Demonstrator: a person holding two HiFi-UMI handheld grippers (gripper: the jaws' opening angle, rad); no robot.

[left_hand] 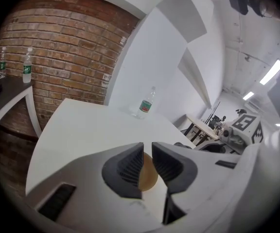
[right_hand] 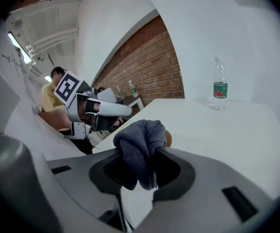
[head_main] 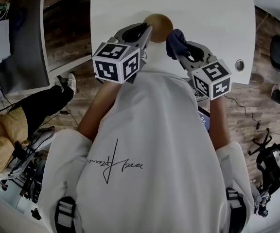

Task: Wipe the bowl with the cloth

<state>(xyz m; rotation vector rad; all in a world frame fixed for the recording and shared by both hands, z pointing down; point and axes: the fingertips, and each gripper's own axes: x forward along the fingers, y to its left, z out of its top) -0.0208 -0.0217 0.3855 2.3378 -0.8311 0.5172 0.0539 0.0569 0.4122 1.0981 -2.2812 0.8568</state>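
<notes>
The right hand-held gripper point(right_hand: 139, 154) clamps the cloth point(right_hand: 140, 142) ready for wiping. The left hand-held gripper point(left_hand: 147, 152), jaws slightly apart, straddles the bowl point(left_hand: 148, 177) rim, likely to steady it.

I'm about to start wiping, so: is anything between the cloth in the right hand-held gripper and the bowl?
Nothing visible. The cloth, pinched in the right hand-held gripper, is just beside the bowl's right edge. The left hand-held gripper is at the bowl's left side, off that path.
</notes>
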